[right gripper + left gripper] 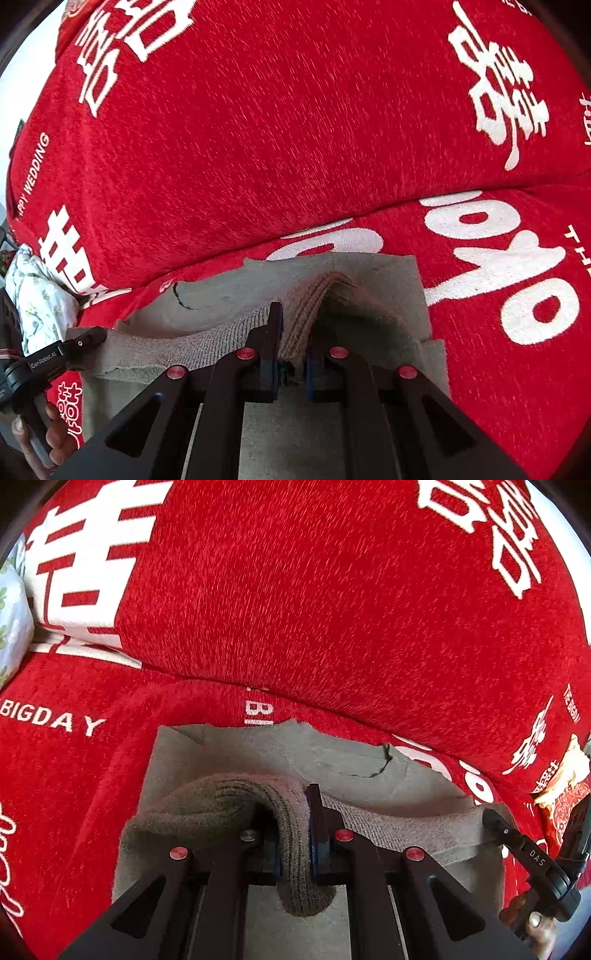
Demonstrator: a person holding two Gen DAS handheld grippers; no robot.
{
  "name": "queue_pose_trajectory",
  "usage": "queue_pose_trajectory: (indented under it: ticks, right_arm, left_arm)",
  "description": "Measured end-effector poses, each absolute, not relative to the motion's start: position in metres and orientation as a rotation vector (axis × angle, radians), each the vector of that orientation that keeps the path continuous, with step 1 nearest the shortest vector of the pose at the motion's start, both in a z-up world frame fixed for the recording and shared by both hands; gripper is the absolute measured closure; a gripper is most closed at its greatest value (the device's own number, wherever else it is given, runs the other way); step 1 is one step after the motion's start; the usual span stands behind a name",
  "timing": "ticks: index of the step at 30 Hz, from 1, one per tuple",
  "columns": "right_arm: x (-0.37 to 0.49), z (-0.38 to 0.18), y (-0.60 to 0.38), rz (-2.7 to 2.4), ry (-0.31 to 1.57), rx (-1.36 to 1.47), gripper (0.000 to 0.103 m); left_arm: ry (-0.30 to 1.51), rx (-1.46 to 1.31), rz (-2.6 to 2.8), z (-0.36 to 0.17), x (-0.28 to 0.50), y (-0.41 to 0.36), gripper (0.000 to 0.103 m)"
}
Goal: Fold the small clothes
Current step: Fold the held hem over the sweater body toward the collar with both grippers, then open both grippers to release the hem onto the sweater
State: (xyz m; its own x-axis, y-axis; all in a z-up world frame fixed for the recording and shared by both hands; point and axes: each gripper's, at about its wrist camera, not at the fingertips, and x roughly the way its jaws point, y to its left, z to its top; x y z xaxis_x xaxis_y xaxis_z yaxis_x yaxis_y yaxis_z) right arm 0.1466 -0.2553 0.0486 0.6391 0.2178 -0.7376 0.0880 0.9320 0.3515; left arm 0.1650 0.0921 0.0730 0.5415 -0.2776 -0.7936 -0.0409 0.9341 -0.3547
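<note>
A small grey-brown knitted garment (399, 834) is stretched between both grippers above a grey cloth (258, 749) lying on the red sofa seat. My left gripper (295, 834) is shut on the garment's ribbed left edge, which bunches between its fingers and hangs down. My right gripper (291, 350) is shut on the ribbed right edge (310, 306). The right gripper shows at the right of the left wrist view (495, 819). The left gripper shows at the left of the right wrist view (88, 339). The garment (207, 339) spans between them, held a little above the cloth.
A red sofa back cushion (332, 590) with white characters rises right behind the cloth. A floral white pillow (11, 620) lies at far left. A patterned red and cream item (565, 794) sits at right. The grey cloth (369, 273) covers the seat (498, 295) below.
</note>
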Motion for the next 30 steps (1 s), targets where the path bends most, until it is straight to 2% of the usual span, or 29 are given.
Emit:
queue_pose_trajectory:
  ticks: [30]
  right_arm:
    - [0.188,0.016,-0.254,0.050,0.983,0.399,0.093]
  left_arm:
    - [1.160,-0.413,-0.165,0.023,0.209,0.100,0.091]
